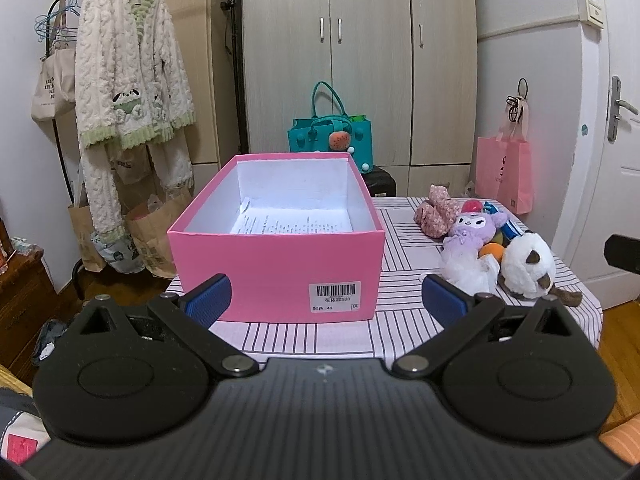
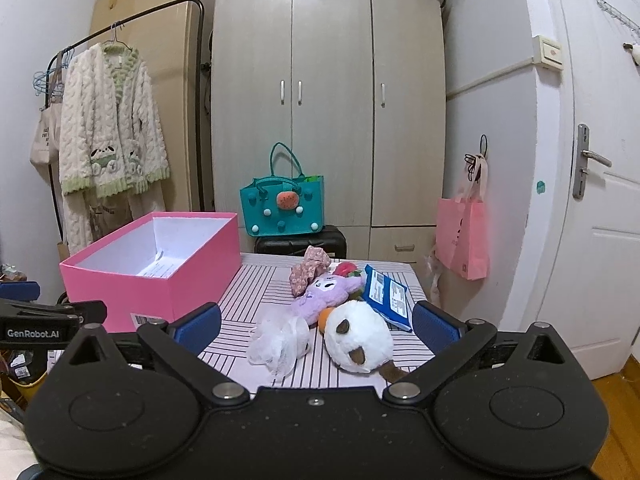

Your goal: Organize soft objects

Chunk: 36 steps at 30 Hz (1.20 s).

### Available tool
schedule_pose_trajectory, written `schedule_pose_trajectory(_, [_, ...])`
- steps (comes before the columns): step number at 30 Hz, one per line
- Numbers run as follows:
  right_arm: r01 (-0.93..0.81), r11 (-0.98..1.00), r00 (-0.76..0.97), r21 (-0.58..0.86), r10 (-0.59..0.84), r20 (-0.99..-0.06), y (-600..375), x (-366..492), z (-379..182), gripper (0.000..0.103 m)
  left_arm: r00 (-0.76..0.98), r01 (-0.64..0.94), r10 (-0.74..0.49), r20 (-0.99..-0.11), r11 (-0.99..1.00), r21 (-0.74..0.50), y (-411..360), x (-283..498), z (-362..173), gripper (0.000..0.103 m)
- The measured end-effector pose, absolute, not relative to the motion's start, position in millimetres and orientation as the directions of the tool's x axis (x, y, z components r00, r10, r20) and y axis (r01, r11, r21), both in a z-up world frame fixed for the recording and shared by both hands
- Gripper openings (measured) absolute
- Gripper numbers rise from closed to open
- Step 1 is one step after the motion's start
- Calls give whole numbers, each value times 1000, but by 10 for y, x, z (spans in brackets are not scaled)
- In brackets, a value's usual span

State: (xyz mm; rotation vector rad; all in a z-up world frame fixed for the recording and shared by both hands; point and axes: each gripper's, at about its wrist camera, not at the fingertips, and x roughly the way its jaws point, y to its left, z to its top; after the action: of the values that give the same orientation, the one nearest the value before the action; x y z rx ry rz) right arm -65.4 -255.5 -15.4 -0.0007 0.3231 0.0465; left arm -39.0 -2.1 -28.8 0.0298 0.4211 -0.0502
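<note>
An open pink box (image 1: 276, 258) with paper inside stands on the striped table (image 1: 404, 248); it also shows in the right wrist view (image 2: 160, 280). Soft toys lie in a pile to its right: a white plush (image 2: 358, 338), a purple plush (image 2: 330, 294), a white mesh puff (image 2: 278, 342), a floral fabric piece (image 2: 308, 270) and a blue packet (image 2: 386, 296). The pile also shows in the left wrist view (image 1: 490, 246). My left gripper (image 1: 326, 298) is open and empty in front of the box. My right gripper (image 2: 316, 326) is open and empty just before the toys.
A wardrobe (image 2: 328, 112) stands behind the table, with a teal bag (image 2: 282, 208) on a black case. A clothes rack with a fleece robe (image 2: 108, 140) is at left. A pink bag (image 2: 462, 236) hangs by the door (image 2: 592, 200).
</note>
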Motion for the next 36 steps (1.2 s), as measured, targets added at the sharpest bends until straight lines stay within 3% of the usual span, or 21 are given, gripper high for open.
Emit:
schedule_pose_trajectory(15, [-139,988,914,69,155,-374,-2668,-557,-289,103,895,43,-31,-445,999,18,27,-313,-388,103])
schedule_pose_trajectory(24, [-153,985,947,-85,121,-297,-2794,-544,-305,103,895,109,-117,-431,993,-44,54,-155,-244,103])
schedule_pose_trajectory(36, [-209,978,880,11,193,-434,-3121,-24,-701,103,829,302,-291,-477,952,-56,-432,252,-276,100])
